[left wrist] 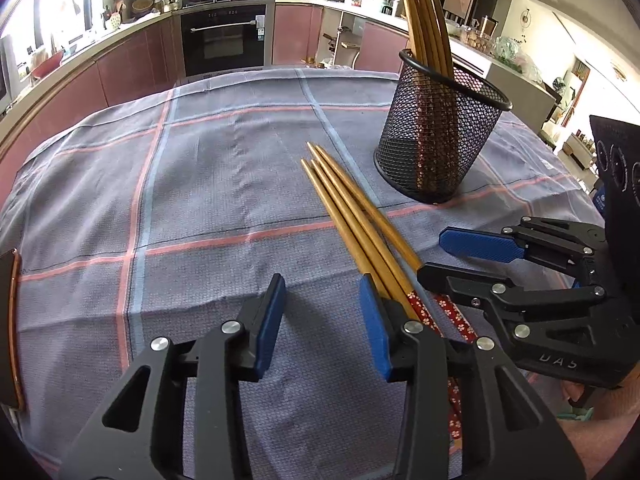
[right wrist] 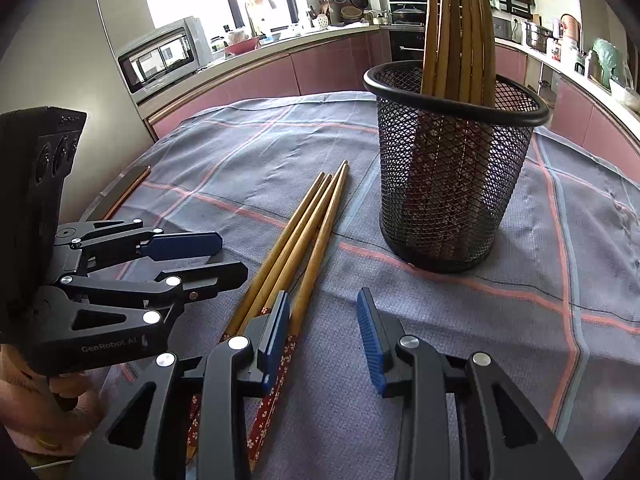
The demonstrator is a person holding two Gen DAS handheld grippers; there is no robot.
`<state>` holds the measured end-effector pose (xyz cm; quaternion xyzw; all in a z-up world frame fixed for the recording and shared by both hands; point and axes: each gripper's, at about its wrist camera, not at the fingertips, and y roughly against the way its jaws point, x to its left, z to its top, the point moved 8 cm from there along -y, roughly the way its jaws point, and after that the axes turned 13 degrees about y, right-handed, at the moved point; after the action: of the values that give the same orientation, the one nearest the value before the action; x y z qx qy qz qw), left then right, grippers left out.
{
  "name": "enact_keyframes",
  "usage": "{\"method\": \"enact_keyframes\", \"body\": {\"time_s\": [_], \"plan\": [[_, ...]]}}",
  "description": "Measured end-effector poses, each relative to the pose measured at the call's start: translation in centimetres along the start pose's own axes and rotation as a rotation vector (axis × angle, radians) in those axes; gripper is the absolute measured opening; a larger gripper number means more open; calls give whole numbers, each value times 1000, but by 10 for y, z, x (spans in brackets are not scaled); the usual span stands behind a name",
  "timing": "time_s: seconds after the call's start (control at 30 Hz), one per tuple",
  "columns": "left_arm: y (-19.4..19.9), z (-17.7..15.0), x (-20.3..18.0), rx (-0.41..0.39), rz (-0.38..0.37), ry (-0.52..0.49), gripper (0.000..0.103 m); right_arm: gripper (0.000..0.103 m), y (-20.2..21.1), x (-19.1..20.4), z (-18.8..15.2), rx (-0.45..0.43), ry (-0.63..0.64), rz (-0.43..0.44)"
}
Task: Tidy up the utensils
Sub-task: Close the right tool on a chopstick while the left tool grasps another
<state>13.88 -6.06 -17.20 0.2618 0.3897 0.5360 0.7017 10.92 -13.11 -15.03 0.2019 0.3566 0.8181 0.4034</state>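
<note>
Several wooden chopsticks (left wrist: 352,216) with red flowered ends lie bundled on the checked tablecloth (left wrist: 200,200), tips pointing away. More chopsticks (left wrist: 426,20) stand in a black mesh holder (left wrist: 436,136) at the far right. My left gripper (left wrist: 322,320) is open with only cloth between its blue pads; the bundle passes just outside its right finger. My right gripper (right wrist: 324,328) is open too, and the chopsticks (right wrist: 304,232) run under its left finger. The holder (right wrist: 452,184) stands just beyond it. Each gripper shows in the other's view: right gripper (left wrist: 452,260), left gripper (right wrist: 216,258).
A dark flat slab with a copper edge (right wrist: 128,188) lies at the table's left edge. A person's hand (right wrist: 60,392) grips the left tool's handle. Kitchen counters, an oven (left wrist: 224,40) and a microwave (right wrist: 160,60) sit beyond the table.
</note>
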Motion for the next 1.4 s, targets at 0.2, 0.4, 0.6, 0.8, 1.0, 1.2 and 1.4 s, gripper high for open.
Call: {"method": "enact_keyframes", "body": {"time_s": [0.2, 0.4, 0.6, 0.8, 1.0, 1.2, 1.4], "plan": [[-1, -2, -7, 3, -37, 0, 42, 33, 0, 0, 0, -1, -3, 4], [-6, -2, -11, 3, -24, -22, 40, 33, 0, -1, 0, -1, -2, 4], [-6, 0, -7, 8, -2, -30, 31, 33, -3, 0, 4, 3, 11, -2], [-8, 4, -5, 17, 1, -29, 24, 29, -14, 1, 15, 15, 40, -21], [-11, 8, -5, 20, -5, -12, 24, 19, -21, -2, 22, 32, 39, -28], [-12, 9, -3, 11, 3, 11, 13, 6, -18, -10, 19, 17, -23, -9], [-4, 10, 1, -18, 2, 43, 8, 6, -5, -11, 18, -25, -55, 4]]}}
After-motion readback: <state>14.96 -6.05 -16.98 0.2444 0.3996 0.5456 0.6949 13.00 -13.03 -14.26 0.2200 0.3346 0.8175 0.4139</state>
